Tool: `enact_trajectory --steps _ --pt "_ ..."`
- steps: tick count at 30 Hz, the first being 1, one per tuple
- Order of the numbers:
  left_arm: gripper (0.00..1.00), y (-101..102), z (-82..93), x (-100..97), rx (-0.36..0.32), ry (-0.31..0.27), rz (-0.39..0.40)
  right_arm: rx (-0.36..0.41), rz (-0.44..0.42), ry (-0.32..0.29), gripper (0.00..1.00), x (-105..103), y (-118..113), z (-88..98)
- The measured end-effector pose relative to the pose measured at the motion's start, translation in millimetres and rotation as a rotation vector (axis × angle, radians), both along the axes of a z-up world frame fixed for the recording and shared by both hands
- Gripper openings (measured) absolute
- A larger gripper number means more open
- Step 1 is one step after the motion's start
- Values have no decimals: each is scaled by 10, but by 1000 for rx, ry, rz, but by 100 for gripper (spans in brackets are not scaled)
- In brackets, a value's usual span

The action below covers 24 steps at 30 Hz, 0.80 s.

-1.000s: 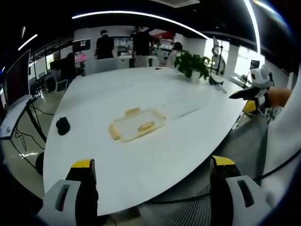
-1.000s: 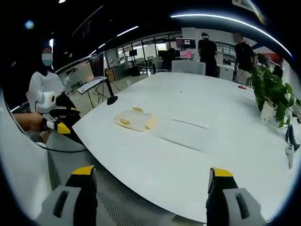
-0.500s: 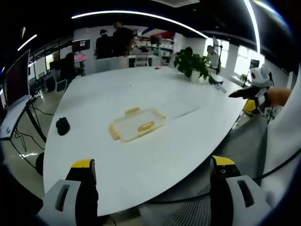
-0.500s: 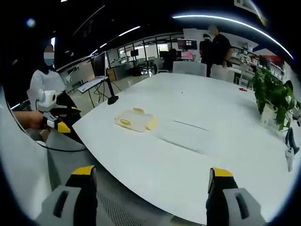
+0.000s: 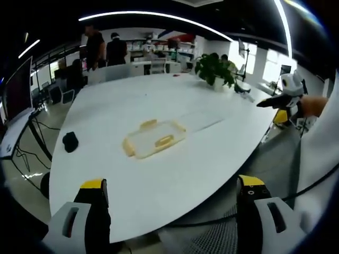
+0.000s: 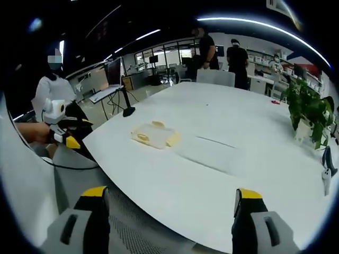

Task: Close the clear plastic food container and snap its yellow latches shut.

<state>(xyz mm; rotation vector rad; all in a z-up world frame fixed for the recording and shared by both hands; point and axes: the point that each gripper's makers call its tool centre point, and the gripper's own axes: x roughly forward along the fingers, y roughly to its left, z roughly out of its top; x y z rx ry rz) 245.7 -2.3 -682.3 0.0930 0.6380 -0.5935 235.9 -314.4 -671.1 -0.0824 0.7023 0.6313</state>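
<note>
Table: big white table (image 5: pixel 159 174), rounded edge, in an open office; landmark for all below.
Container: clear plastic food container (image 5: pixel 154 139) lies flat on table, well in from near edge, roughly mid-width in left gripper view. Also seen in right gripper view (image 6: pixel 153 134), toward table's left end. Lid looks to be on; can't tell if fully seated.
Latches: yellow latches (image 5: pixel 164 141) at container's sides & ends; four visible in left gripper view. Too small to tell whether snapped down.
Left gripper: left gripper (image 5: pixel 169 203) held off table's near edge, well apart from container. Jaws spread wide, yellow-tipped, nothing between them. Seen from outside in right gripper view (image 6: pixel 66 138), in a hand beside table's left end, near a seated person in white (image 6: pixel 53 87).
Right gripper: right gripper (image 6: pixel 168 209) held off table's near edge, well apart from container. Jaws spread wide, holding nothing. Seen from outside in left gripper view (image 5: pixel 283 100), in a hand past table's right edge.
Plant: potted green plant (image 5: pixel 214 69) on table's far right part; also (image 6: pixel 307 108).
Black item: small dark object (image 5: pixel 70 141) on table near its left edge, left of container.
Background: two standing people (image 5: pixel 103 47) beyond table's far end; desks & monitors behind.
</note>
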Motion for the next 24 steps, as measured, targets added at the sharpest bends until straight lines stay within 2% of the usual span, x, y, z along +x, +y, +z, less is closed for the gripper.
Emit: enact_trajectory --steps 6,16,24 --pt "99 -58 37 -7 -18 -4 -36 -11 24 -20 95 35 22 44" --pt "99 -54 -3 35 21 -3 -79 -12 79 -39 98 126 192 89" --pt "98 -53 -3 77 40 3 -133 -52 160 -68 99 222 330 103"
